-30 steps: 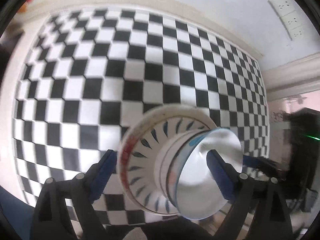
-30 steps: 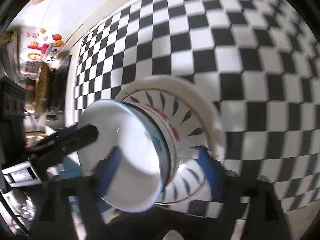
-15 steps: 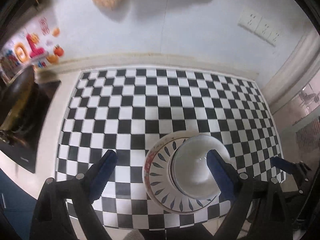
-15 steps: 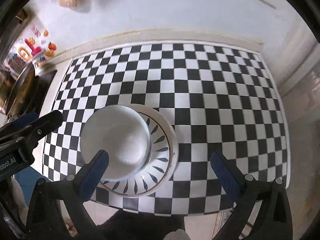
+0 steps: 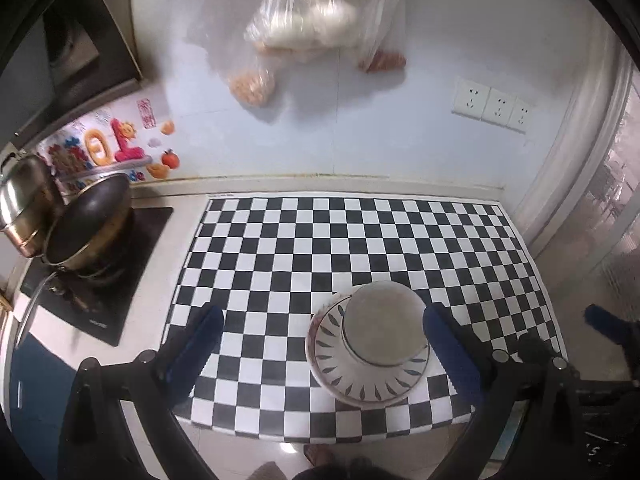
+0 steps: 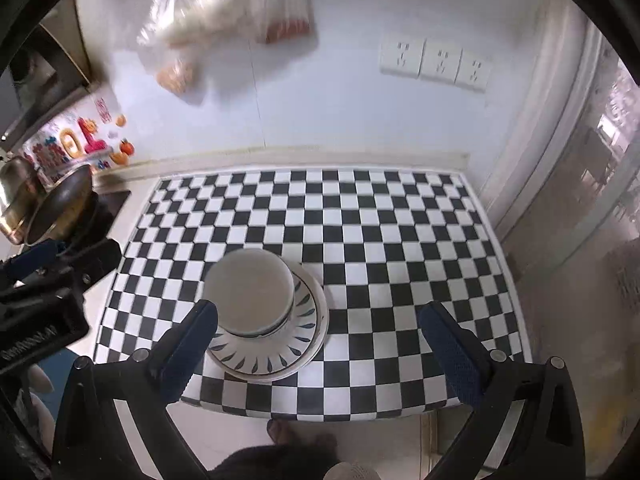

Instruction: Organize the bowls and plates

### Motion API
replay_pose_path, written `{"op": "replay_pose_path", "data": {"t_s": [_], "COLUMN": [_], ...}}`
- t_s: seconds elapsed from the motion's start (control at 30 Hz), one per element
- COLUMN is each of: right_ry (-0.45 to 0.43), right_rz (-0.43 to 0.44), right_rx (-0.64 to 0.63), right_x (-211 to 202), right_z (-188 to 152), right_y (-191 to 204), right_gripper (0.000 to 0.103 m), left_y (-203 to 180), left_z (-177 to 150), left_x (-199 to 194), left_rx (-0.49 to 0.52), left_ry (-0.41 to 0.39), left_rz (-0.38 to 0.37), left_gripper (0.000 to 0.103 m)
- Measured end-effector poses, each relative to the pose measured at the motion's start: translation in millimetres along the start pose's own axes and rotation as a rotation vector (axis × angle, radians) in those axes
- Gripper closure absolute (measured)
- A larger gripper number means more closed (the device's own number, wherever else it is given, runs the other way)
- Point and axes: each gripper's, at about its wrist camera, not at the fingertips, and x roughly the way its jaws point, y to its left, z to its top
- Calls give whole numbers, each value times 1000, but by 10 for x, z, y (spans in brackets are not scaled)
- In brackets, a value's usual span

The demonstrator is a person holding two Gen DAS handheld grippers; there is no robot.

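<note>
A white bowl (image 5: 382,328) (image 6: 250,292) sits in a leaf-patterned plate (image 5: 360,380) (image 6: 280,350) on top of a stack near the front of the checkered mat (image 5: 340,240). My left gripper (image 5: 320,316) hangs high above the stack with its jaws opening wide and nothing between them. My right gripper (image 6: 318,312) is also high and open, with the stack below its left finger and nothing held. Each gripper shows at the edge of the other's view: the right gripper (image 5: 608,324) and the left gripper (image 6: 44,256).
Left of the mat, a dark wok (image 5: 88,220) and a steel pot (image 5: 24,204) stand on a black hob. Plastic bags of food (image 5: 304,28) hang on the white wall beside three sockets (image 5: 492,108). The counter's front edge is just below the stack.
Both grippers rose and drew back from the stack, which they flanked closely a second ago. The views tipped up to show the wall. The stack stays on the mat.
</note>
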Motion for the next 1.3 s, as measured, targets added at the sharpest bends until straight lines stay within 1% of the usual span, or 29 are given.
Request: {"op": "replay_pose_path", "data": {"t_s": [0.2, 0.37, 0.5, 0.63, 0.8, 0.97, 1.17, 1.3], "right_ry": [-68, -103, -130, -150, -178, -214, -258, -273], "right_rz": [26, 37, 40, 34, 20, 3, -31, -53], "right_rx": [-24, -44, -47, -37, -37, -24, 16, 31], "right_x": [-540, -965, -1291, -1633, -2077, -2504, -3084, -3448], "right_z": [-149, -325, -478, -668, -967, -1293, -1762, -2076], "right_y": [-64, -164, -238, -291, -290, -204, -31, 132], "right_gripper": [0, 0, 0, 0, 0, 0, 0, 0], "left_y": [-100, -183, -199, -200, -172, -80, 132, 317], "left_z": [-196, -404, -578, -735, -950, -1194, -1536, -1796], "left_x": [-575, -964, -1270, -1570, -1943, -2321, -2811, -3159], "left_rx": [-10, -9, -28, -27, -35, -22, 3, 16], "left_ry": [-63, -83, -99, -121, -156, -198, -242, -249], "left_rz": [44, 74, 92, 98, 86, 69, 58, 50], "left_gripper": [1, 1, 1, 1, 1, 1, 1, 1]}}
